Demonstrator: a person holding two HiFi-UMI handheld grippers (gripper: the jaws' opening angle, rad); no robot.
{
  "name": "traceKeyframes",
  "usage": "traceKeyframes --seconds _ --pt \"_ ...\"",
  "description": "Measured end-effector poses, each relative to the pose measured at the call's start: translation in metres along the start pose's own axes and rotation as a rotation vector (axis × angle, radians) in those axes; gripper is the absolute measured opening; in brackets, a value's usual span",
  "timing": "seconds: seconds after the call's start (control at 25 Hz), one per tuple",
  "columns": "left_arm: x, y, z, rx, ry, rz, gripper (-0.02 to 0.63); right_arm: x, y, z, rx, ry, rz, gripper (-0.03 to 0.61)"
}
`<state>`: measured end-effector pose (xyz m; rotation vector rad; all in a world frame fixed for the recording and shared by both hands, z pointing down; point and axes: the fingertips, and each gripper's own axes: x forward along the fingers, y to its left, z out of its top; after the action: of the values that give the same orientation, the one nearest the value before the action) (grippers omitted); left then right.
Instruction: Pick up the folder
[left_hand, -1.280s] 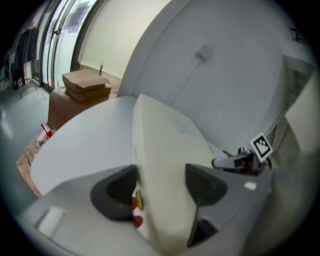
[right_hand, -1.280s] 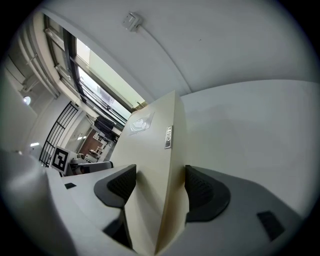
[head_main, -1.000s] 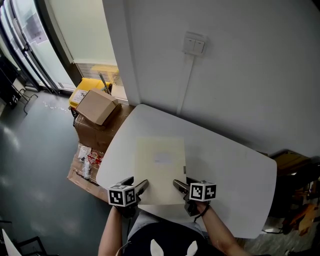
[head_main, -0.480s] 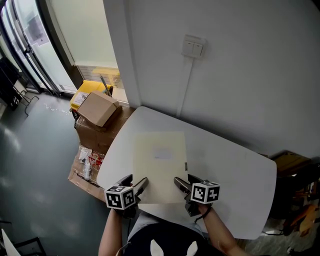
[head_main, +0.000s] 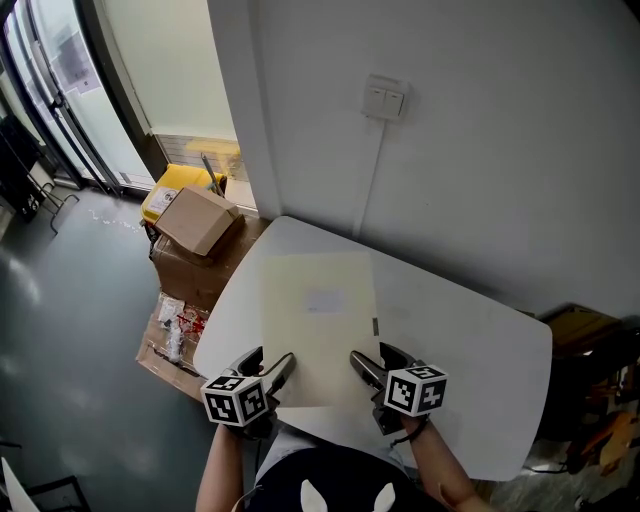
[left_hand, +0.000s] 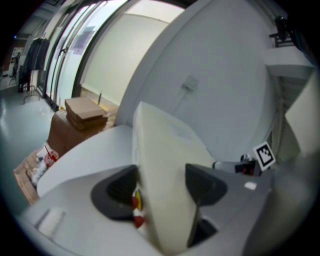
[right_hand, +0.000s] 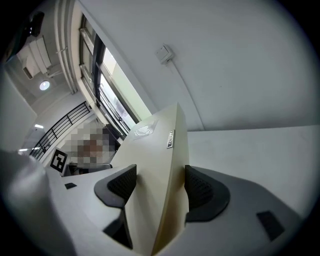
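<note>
A pale cream folder (head_main: 320, 320) with a small label is held over the white table (head_main: 470, 360), tilted up off it at its far end. My left gripper (head_main: 272, 375) is shut on the folder's near left corner, and in the left gripper view the folder (left_hand: 162, 170) stands pinched between the two dark pads. My right gripper (head_main: 368, 372) is shut on the near right corner; the right gripper view shows the folder (right_hand: 160, 165) with its spine tag clamped between the jaws.
A wall with a light switch (head_main: 385, 98) and a hanging cable rises behind the table. Cardboard boxes (head_main: 195, 220) and a yellow bin (head_main: 170, 185) stand on the floor to the left, next to glass doors.
Both grippers have lifted the folder; its far edge has risen off the table and appears larger and higher in the head view.
</note>
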<state>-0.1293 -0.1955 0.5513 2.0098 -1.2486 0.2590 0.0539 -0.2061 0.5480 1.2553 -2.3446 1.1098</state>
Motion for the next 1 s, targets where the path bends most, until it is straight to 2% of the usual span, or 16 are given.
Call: traceKeyframes --seconds 0.64,1.0 --pt "-0.035 -0.019 0.036 0.090 -0.117 0.012 0.305 -0.022 0.032 0.027 -0.056 -0.091 0.039 0.298" --pt "-0.045 -0.024 0.039 0.095 -0.142 0.009 0.305 -0.031 0.041 0.031 -0.084 -0.108 0.037 0.298"
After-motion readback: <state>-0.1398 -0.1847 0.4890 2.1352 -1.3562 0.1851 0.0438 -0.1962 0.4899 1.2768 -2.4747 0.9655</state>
